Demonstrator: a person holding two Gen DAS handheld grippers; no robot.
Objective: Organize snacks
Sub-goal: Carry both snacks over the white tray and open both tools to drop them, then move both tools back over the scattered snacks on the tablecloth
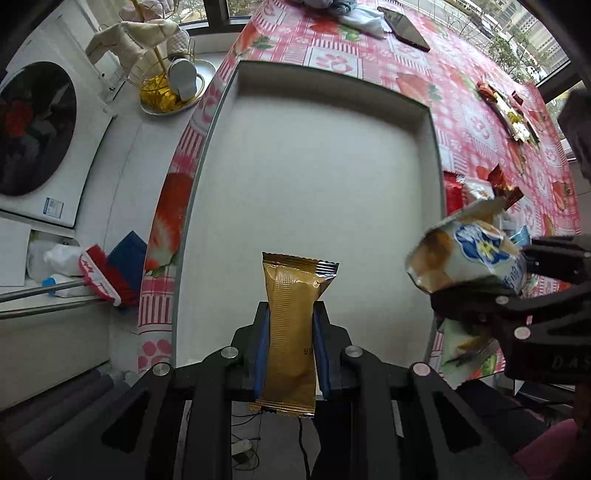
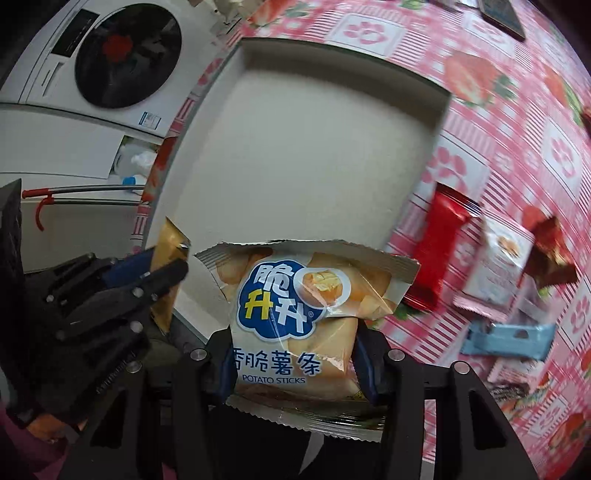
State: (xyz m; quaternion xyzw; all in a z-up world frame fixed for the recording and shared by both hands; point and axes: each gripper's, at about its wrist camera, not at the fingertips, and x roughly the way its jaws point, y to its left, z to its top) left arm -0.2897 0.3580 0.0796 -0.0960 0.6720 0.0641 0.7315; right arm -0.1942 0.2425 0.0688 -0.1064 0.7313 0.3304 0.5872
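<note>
My left gripper [image 1: 290,325] is shut on a long gold snack packet [image 1: 293,325] and holds it above the near edge of a shallow white tray [image 1: 229,110]. My right gripper [image 2: 293,354] is shut on a potato sticks bag [image 2: 295,317], also held over the near edge of the tray [image 2: 236,70]. The tray's inside shows nothing in it. The right gripper with its bag [image 1: 469,254] shows at the right of the left wrist view. The left gripper [image 2: 162,273] with the gold packet [image 2: 168,251] shows at the left of the right wrist view.
Loose snacks lie on the pink strawberry tablecloth [image 2: 517,122] right of the tray: a red packet [image 2: 439,254], a white one [image 2: 495,266], a brown one [image 2: 550,251], a light blue one [image 2: 509,339]. More snacks [image 1: 506,110] and a phone [image 1: 406,27] lie farther back. A washing machine [image 1: 40,129] stands left.
</note>
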